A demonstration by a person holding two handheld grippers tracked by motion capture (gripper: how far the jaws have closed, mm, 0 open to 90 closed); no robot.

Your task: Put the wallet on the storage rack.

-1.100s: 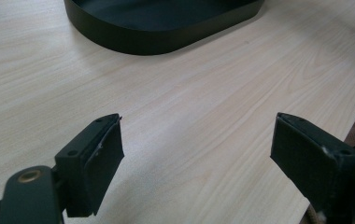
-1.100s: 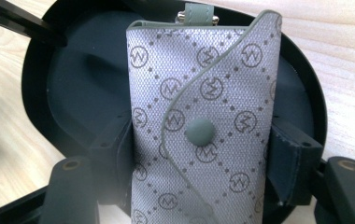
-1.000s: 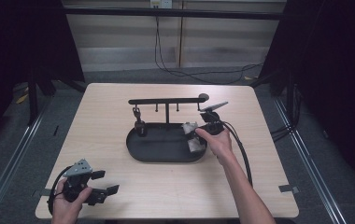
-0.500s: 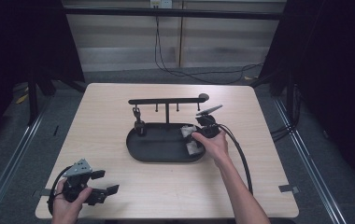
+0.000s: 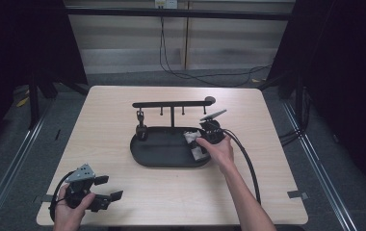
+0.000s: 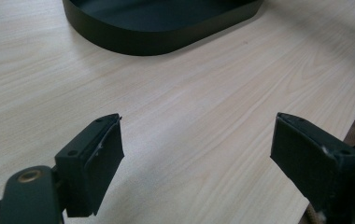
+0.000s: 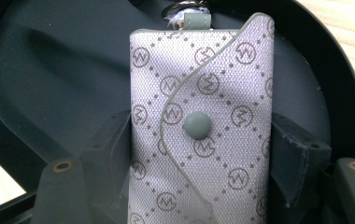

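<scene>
Since one second ago, the right gripper (image 5: pixel 201 146) has dropped from beside the rack into the tray's right end. Near, at lower left of the high view, the left gripper (image 5: pixel 105 188) rests on the table (image 5: pixel 267 183), jaws spread, empty. Farther, the right gripper's jaws flank and press the grey key pouch (image 7: pixel 202 135) in the black tray (image 5: pixel 147 156). Judgement: pouch secured; lifting and hanging on the hook rack (image 5: pixel 171 104) behind the tray remain.
</scene>
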